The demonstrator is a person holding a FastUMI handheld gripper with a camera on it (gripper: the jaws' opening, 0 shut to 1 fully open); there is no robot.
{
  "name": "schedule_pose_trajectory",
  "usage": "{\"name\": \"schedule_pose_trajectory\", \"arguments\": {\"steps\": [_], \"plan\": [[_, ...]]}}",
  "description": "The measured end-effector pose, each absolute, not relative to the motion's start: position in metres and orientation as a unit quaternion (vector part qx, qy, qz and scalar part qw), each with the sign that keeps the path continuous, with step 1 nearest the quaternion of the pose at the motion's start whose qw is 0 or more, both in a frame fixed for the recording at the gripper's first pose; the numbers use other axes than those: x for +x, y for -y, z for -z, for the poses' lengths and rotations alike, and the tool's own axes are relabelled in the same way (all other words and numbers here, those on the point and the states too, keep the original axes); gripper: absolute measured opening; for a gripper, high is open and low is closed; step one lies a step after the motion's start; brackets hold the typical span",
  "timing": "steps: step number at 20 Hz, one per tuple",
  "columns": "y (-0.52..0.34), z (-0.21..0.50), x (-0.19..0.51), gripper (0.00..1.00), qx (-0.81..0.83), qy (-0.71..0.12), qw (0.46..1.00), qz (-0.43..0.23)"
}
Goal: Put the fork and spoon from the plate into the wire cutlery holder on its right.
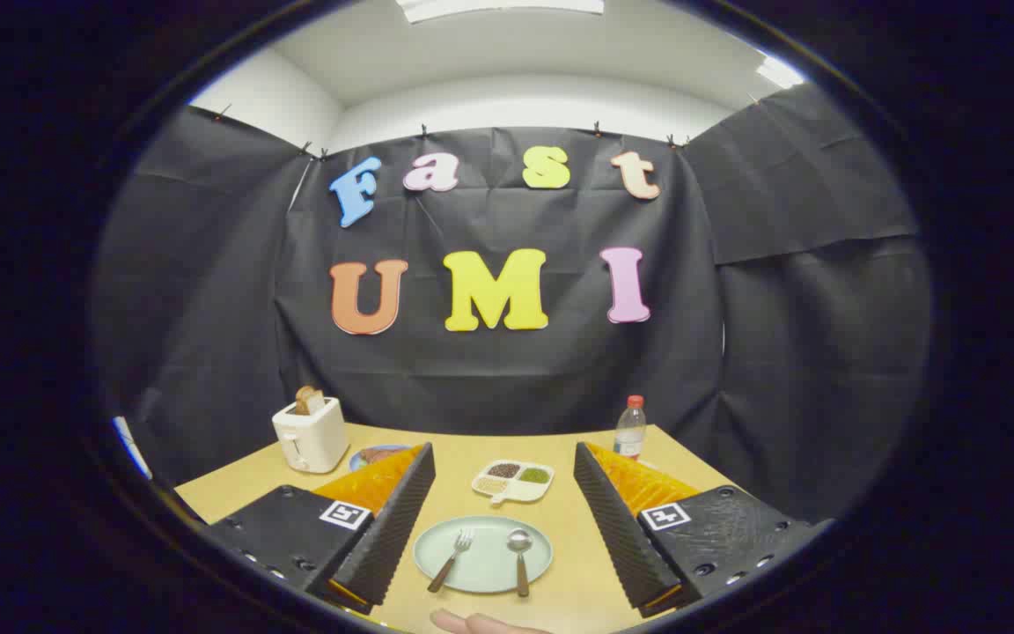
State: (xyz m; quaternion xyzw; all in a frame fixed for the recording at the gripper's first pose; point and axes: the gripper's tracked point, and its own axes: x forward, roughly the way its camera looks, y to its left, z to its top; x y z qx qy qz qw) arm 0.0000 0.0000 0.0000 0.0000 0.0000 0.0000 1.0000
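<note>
No word, brand or number is being shown clearly enough to be read on the things set out here. A square black-and-white coded left marker (345, 514) and a matching right marker (665, 516) are being carried on the gripper (503, 451), whose fingers are being held wide apart with the plate (485, 571) between them. The label on the bottle (630, 429), far right, is being rendered too small to read.
</note>
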Motion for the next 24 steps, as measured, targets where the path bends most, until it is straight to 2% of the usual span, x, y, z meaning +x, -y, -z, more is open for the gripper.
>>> {"name": "schedule_pose_trajectory", "arguments": {"steps": [14, 24], "plan": [[-0.002, 0.02, 0.02, 0.95, -0.002, -0.031, 0.999, 0.02], [0.009, 0.101, 0.067, 0.96, -0.021, -0.171, 0.985, 0.022]]}}
